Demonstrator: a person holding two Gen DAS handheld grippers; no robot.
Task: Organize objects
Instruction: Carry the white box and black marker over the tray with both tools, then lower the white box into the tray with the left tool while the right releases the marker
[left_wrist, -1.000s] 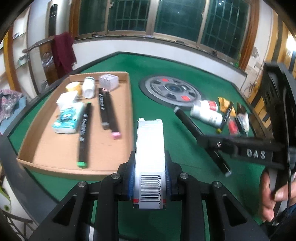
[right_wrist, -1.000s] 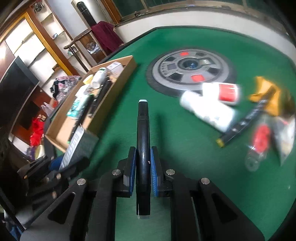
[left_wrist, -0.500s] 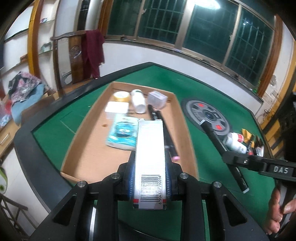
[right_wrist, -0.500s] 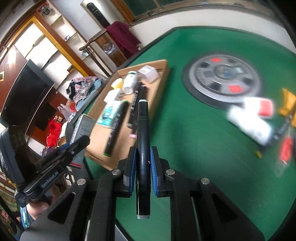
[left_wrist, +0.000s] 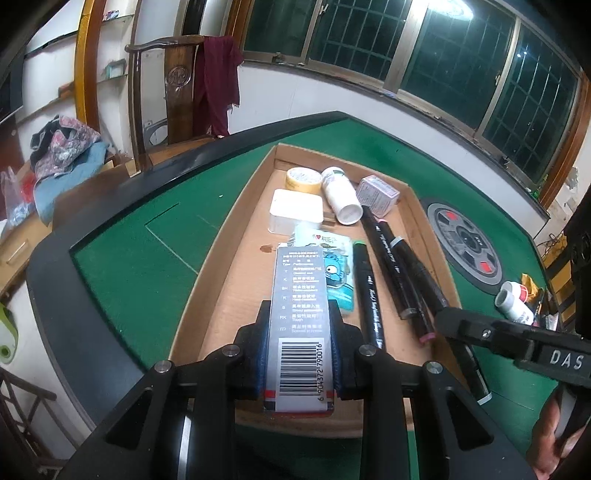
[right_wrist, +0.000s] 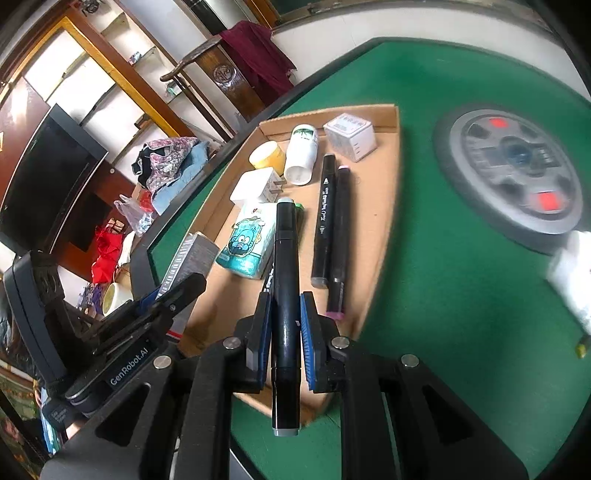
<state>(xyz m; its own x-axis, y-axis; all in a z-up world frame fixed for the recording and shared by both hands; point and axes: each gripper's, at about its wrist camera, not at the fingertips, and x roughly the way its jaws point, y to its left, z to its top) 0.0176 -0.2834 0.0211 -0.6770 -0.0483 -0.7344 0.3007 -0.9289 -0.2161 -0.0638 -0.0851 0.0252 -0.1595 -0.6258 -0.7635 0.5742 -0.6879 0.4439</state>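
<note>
Over the cardboard tray (left_wrist: 221, 266) on the green table (left_wrist: 122, 251), the left tool (left_wrist: 299, 325) grips a barcoded box (left_wrist: 301, 314), while the right tool (right_wrist: 284, 321) clamps a black marker (right_wrist: 285, 280).

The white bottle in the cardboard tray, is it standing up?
No, the white bottle lies on its side in the tray, between the tape roll and a small box.

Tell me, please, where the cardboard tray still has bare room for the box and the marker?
The cardboard tray is bare along its left wall and near-left corner, beside the tissue pack. A narrower strip lies between the black markers and the right wall. The far end is crowded: tape roll, white bottle, charger.
</note>
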